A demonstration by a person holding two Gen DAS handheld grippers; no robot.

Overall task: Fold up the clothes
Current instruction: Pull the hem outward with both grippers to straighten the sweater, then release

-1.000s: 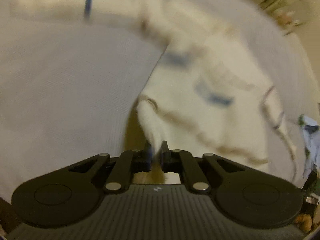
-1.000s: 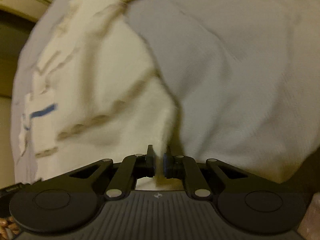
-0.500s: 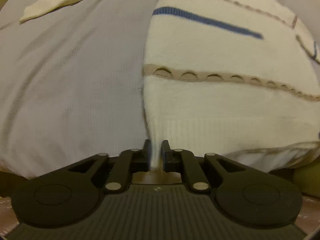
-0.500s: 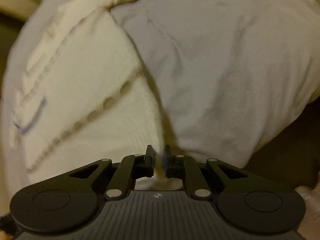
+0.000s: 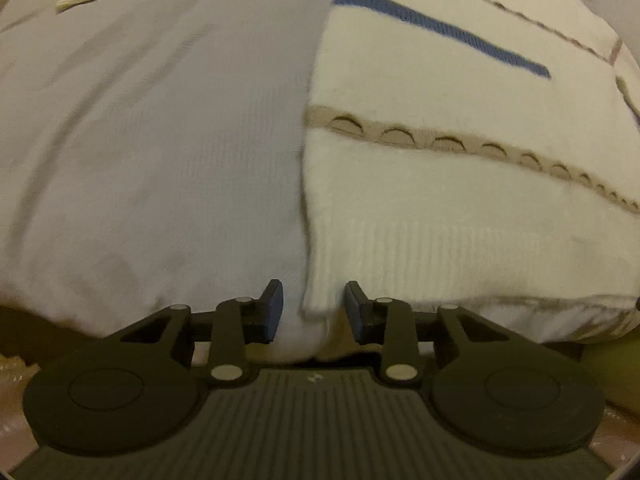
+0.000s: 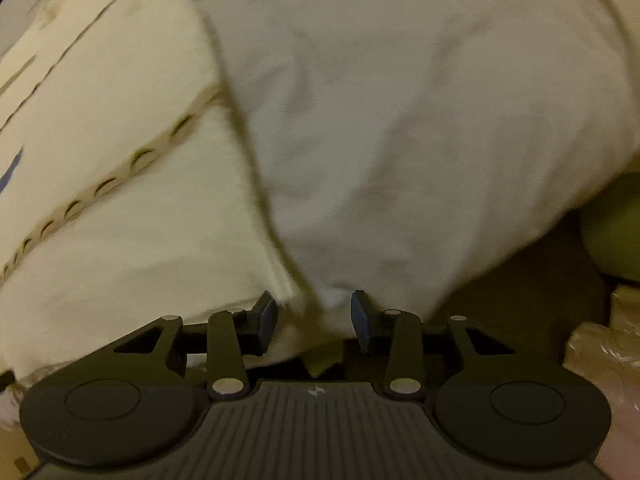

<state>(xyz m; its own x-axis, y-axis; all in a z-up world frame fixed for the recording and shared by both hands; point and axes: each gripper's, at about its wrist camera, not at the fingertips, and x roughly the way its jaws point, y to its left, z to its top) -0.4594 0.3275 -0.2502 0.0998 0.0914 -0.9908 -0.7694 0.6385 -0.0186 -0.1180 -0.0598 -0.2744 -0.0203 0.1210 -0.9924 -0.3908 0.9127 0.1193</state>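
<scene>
Cream sweater (image 5: 460,184) with tan scalloped band (image 5: 480,146) and blue stripe (image 5: 440,28), lying flat on a pale grey bed sheet (image 5: 160,140). Left gripper (image 5: 314,306), jaws spread, straddles the sweater's ribbed hem corner without pinching it. Right gripper (image 6: 314,312), jaws likewise spread, brackets the opposite hem corner at the bed edge.
</scene>
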